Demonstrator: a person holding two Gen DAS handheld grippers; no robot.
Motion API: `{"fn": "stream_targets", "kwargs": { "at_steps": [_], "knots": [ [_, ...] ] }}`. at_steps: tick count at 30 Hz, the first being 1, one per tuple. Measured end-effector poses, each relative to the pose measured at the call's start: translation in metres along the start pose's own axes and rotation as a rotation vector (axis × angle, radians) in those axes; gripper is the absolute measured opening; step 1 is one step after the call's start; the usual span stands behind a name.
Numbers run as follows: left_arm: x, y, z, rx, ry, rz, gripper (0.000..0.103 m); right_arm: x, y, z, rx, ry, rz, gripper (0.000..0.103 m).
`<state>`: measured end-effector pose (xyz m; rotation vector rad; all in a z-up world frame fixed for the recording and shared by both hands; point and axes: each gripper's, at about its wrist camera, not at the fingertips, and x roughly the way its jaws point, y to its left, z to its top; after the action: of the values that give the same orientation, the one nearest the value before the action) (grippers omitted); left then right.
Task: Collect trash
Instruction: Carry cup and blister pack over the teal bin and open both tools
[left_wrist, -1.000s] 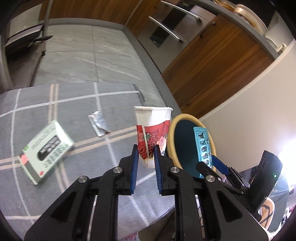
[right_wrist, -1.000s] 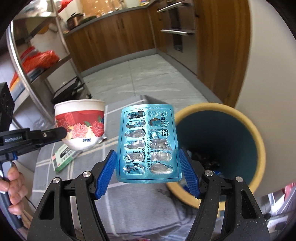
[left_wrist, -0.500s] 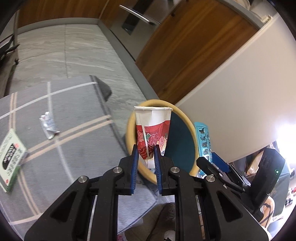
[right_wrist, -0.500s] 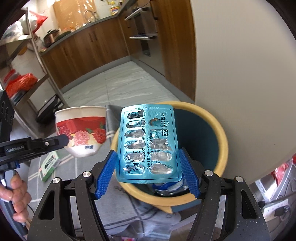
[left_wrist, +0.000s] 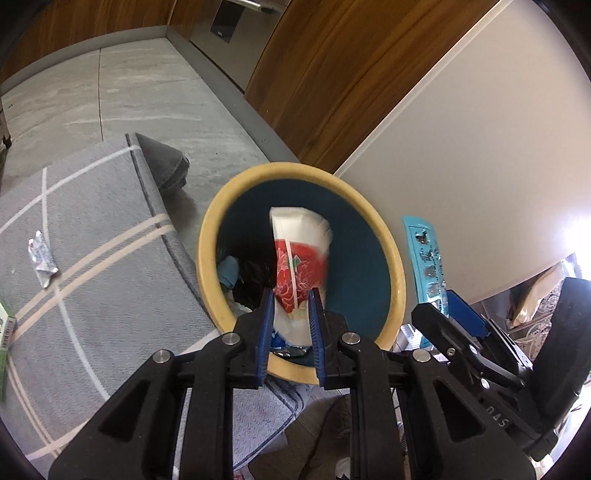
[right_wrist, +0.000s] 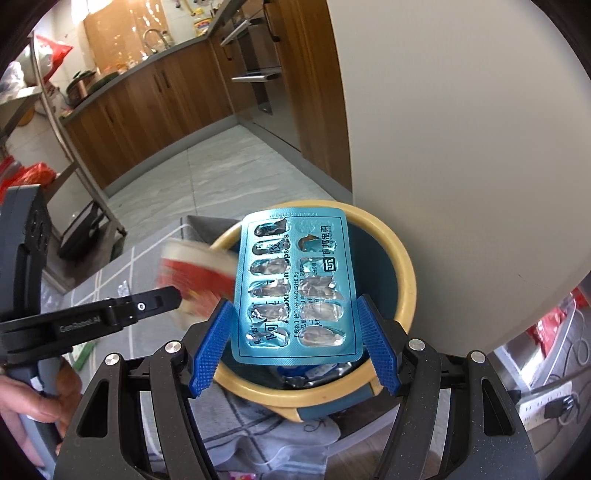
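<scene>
A yellow-rimmed, teal trash bin (left_wrist: 207, 258) stands on the floor beside the rug. My left gripper (left_wrist: 291, 295) is shut on the lower part of a white paper cup (left_wrist: 299, 254) with red flowers. The cup hangs tilted and blurred over the bin's mouth. In the right wrist view the same cup (right_wrist: 195, 273) sits at the bin's (right_wrist: 402, 266) left rim. My right gripper (right_wrist: 294, 304) is shut on the side edges of a blue blister pack (right_wrist: 295, 280), which is held flat over the bin. In the left wrist view the pack (left_wrist: 424, 258) shows edge-on, right of the bin.
A crumpled foil wrapper (left_wrist: 42, 258) and a green box (left_wrist: 5, 332) lie on the grey striped rug (left_wrist: 110, 295). A white wall (left_wrist: 480, 147) and wooden cabinets (left_wrist: 332, 74) stand behind the bin. A person's hand (right_wrist: 22, 406) holds the left gripper's handle. A power strip (right_wrist: 546, 402) lies at right.
Both grippers moved from over the rug to over the bin. The cup now hangs inside the rim's outline and has tipped. The box and wrapper slid to the left edge of view.
</scene>
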<state>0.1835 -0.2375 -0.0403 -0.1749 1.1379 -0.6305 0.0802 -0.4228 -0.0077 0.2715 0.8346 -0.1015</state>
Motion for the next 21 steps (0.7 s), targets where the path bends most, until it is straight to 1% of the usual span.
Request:
{"fn": "stream_targets", "kwargs": {
  "at_steps": [1,3,4,5,10,12,13,16,21],
  "knots": [
    [0.002,0.001,0.0,0.001,0.007,0.005,0.019,0.001,-0.001,0.0,0.001,0.003,-0.003,0.07],
    [0.004,0.001,0.0,0.001,0.008,0.004,0.027,0.003,-0.003,-0.001,0.005,0.009,-0.008,0.07],
    [0.004,0.0,0.001,0.002,0.006,0.001,0.035,0.004,-0.003,-0.001,0.008,0.012,-0.009,0.07],
    [0.004,-0.001,0.001,0.004,0.002,-0.004,0.038,0.005,-0.004,-0.001,0.012,0.014,-0.01,0.07],
    [-0.004,0.002,0.002,0.007,-0.018,0.007,0.044,0.01,-0.003,-0.001,0.017,0.027,-0.013,0.07],
    [-0.011,0.006,0.001,0.003,-0.031,0.015,0.05,0.014,-0.002,0.001,0.014,0.037,-0.013,0.07],
    [-0.016,0.009,0.001,-0.002,-0.043,0.019,0.055,0.017,-0.001,0.002,0.011,0.043,-0.014,0.07],
    [-0.029,0.02,0.001,-0.025,-0.072,0.033,0.064,0.023,-0.001,0.001,0.011,0.061,-0.016,0.07],
    [-0.046,0.044,-0.001,-0.072,-0.099,0.058,0.069,0.031,0.004,0.001,0.008,0.082,-0.018,0.07]
  ]
}}
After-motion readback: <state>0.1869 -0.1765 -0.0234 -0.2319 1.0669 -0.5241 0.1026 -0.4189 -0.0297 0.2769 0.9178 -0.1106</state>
